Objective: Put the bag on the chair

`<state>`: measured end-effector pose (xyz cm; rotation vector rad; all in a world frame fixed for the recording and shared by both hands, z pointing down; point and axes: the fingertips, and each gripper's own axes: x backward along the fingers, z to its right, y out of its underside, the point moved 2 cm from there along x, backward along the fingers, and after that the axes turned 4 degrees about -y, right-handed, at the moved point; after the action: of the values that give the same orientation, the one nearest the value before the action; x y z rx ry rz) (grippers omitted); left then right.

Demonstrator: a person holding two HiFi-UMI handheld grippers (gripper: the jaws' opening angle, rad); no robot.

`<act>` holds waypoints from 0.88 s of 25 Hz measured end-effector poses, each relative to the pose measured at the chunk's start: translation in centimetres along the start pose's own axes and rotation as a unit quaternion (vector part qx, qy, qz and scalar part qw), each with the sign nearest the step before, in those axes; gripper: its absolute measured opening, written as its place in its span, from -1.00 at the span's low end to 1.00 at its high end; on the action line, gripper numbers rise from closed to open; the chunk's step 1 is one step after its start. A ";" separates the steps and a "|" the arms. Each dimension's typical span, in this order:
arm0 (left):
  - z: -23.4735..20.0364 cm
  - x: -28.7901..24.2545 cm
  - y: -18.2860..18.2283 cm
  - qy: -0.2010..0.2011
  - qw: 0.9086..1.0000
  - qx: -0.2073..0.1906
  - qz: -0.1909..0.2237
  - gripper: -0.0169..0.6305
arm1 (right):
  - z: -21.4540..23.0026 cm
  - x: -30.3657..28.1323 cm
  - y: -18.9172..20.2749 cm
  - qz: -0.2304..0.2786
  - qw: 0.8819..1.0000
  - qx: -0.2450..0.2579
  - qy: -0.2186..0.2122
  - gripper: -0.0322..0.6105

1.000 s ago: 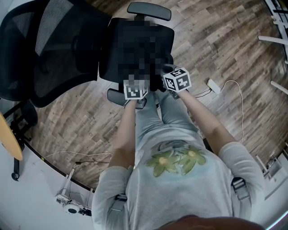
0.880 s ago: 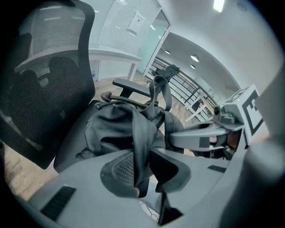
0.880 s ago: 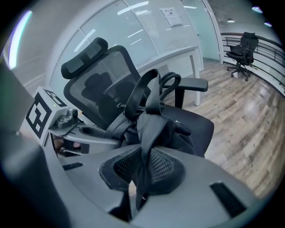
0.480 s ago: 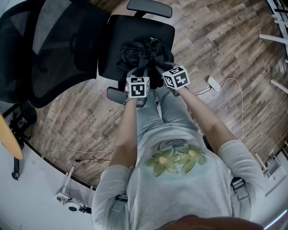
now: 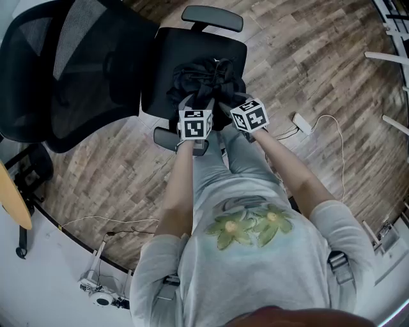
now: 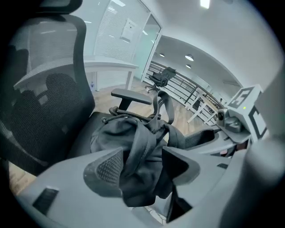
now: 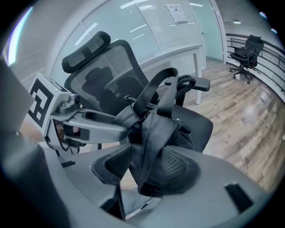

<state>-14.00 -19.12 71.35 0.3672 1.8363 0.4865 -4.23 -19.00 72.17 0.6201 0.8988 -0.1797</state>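
Observation:
A black drawstring bag lies slumped on the seat of a black office chair, straps up. In the left gripper view the bag droops toward me. My left gripper is opening; a fold of fabric hangs loose between its jaws and the ribbed pad is bare. My right gripper is opening too. A strap dangles between its pads without being pinched. In the head view both grippers sit at the seat's near edge.
The chair's mesh backrest stands at the left, one armrest beyond the seat and one by my left hand. A white power strip with a cable lies on the wood floor at the right. A round tabletop edge shows far left.
The jaws of both grippers have spread apart from the bag's fabric. The bag has sagged lower on the seat. My hands have stayed almost in place.

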 end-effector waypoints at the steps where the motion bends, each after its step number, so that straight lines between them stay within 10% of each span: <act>1: -0.1 0.2 -0.3 -0.003 1.000 -0.003 0.002 -0.11 | -0.1 0.3 -0.1 0.003 1.000 0.000 0.004 -0.30; 22: 2.3 8.7 -4.7 0.009 0.997 -0.044 0.064 -0.35 | -4.0 9.0 -4.8 0.137 0.991 0.000 -0.001 -0.57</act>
<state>-14.50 -18.68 61.23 0.4227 1.8094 0.6586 -3.26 -19.66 61.29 0.7361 0.8033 0.0665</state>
